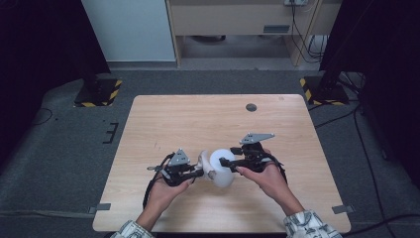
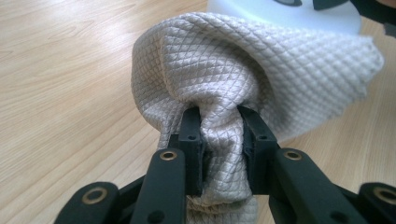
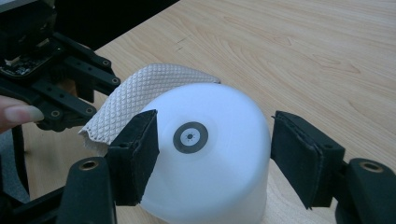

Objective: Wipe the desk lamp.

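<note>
A beige quilted cloth (image 2: 233,60) is bunched between the jaws of my left gripper (image 2: 222,140), which is shut on it. The cloth's free part lies against a white plastic cup (image 3: 210,186). My right gripper (image 3: 212,154) is shut on the cup's sides, and the cup's base, with its grey ring, faces that gripper's camera. In the high view the left gripper (image 1: 200,171) and the right gripper (image 1: 228,166) meet near the table's front middle, with the cloth (image 1: 204,161) and the cup (image 1: 220,176) between them. The left gripper (image 3: 105,95) also shows behind the cloth (image 3: 140,93).
The wooden table (image 1: 213,119) has a small dark round cap (image 1: 251,107) near its far edge. Two stands with yellow-and-black striped bases (image 1: 96,91) (image 1: 324,89) sit on the grey floor beyond the far corners.
</note>
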`<state>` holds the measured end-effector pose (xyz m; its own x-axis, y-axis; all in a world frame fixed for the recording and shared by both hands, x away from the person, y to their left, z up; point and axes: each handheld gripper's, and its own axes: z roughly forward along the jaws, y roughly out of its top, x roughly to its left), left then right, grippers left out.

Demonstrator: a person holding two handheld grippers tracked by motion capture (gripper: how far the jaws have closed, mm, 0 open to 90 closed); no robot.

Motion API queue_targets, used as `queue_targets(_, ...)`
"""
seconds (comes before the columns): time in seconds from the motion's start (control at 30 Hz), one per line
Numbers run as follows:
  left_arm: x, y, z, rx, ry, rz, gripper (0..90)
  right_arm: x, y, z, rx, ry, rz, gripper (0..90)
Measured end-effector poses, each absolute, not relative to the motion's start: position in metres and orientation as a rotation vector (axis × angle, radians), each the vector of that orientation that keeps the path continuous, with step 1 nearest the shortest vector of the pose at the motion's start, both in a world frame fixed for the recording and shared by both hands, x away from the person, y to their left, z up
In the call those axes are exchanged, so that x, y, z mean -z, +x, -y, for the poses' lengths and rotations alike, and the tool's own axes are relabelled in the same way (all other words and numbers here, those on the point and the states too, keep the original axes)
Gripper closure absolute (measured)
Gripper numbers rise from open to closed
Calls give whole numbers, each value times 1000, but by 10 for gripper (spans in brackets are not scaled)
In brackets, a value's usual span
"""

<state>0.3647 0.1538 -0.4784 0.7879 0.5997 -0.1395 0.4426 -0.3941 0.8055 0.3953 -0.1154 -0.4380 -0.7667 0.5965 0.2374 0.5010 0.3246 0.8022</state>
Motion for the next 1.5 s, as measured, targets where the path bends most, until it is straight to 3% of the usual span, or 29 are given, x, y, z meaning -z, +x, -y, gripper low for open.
queue_targets(0.37, 497, 370, -134, -205, 2214, -759, 723, 439, 395, 118, -1446, 1034, -2471, 322)
queue_targets(0.57, 478, 368, -143, -238, 2098, -757, 722, 439, 395, 119, -1451, 1038, -2474, 321)
queue_targets(1.03, 505, 375, -129, -198, 2278, -778, 719, 439, 396, 119, -1448, 1046, -2477, 314)
queue_targets(1.17, 502, 374, -131, -215, 2259, -781, 719, 438, 394, 116, -1410, 1058, -2469, 178)
queue_targets(1.5, 497, 374, -138, -222, 2210, -785, 719, 428, 373, 122, -1464, 925, -2415, 68)
